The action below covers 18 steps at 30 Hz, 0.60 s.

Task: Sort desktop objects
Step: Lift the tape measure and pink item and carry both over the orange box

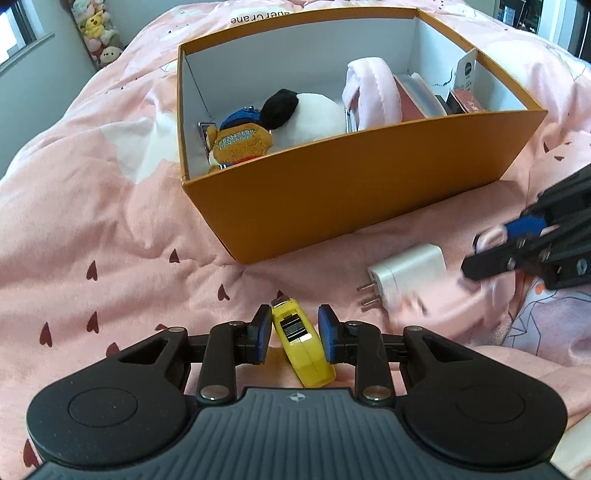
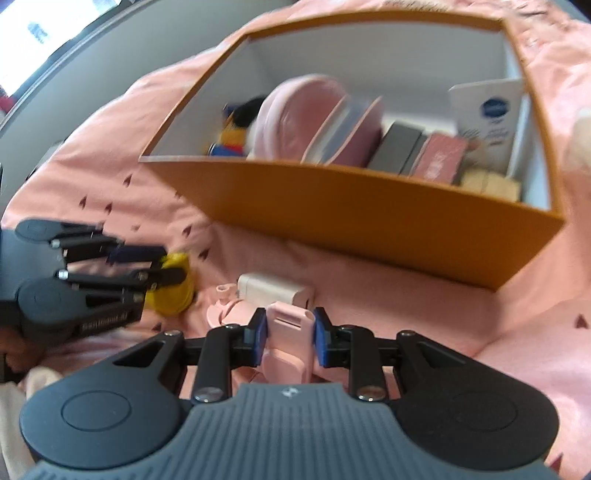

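Note:
A yellow tape measure (image 1: pixel 301 341) lies on the pink bedspread between the fingers of my left gripper (image 1: pixel 295 332). The left pad touches it and the right pad stands a little off, so the jaws are still open around it. It also shows in the right wrist view (image 2: pixel 173 284). My right gripper (image 2: pixel 290 332) is shut on a pink plastic gadget (image 2: pixel 288 338), low over the bedspread. In the left wrist view it (image 1: pixel 491 245) sits just right of a white plug charger (image 1: pixel 406 275). The open orange box (image 1: pixel 332 192) stands behind both.
The box (image 2: pixel 369 210) holds a panda plush (image 1: pixel 306 110), a small orange plush (image 1: pixel 236 142), a pink pouch (image 1: pixel 373 92), small cartons (image 2: pixel 439 157) and a white tube (image 2: pixel 487 118). The charger (image 2: pixel 273 290) lies just ahead of my right gripper. A shelf of plush toys (image 1: pixel 98 29) stands at the far left wall.

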{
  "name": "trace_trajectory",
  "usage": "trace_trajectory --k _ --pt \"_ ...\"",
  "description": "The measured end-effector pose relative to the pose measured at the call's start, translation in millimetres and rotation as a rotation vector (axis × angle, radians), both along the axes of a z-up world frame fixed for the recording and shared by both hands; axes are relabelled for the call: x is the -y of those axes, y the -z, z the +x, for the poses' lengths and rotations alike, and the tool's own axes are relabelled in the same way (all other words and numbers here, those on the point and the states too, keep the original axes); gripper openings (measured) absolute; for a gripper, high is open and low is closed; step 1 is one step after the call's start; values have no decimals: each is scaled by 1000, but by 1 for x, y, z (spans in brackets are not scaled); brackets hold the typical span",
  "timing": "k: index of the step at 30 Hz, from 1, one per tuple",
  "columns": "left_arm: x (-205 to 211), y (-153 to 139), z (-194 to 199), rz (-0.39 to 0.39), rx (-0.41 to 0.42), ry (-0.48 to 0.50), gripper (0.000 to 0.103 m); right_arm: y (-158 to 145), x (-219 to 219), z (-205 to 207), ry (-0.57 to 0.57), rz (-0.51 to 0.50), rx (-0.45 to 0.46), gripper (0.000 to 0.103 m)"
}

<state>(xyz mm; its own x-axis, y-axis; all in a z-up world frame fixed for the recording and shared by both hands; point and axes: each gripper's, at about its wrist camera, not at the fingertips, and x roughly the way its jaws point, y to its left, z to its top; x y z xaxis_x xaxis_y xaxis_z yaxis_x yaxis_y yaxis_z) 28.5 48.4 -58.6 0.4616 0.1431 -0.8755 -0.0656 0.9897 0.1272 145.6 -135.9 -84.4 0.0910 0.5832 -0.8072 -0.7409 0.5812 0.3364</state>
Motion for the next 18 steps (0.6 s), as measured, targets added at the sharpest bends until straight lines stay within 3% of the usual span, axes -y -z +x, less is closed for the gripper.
trace_trajectory --k 12,18 --pt "-3 6 -2 -23 -41 -22 31 -6 -15 -7 -299 -173 31 27" --pt "-5 5 -3 -32 -43 -26 31 -9 -27 -6 -412 -195 91 22"
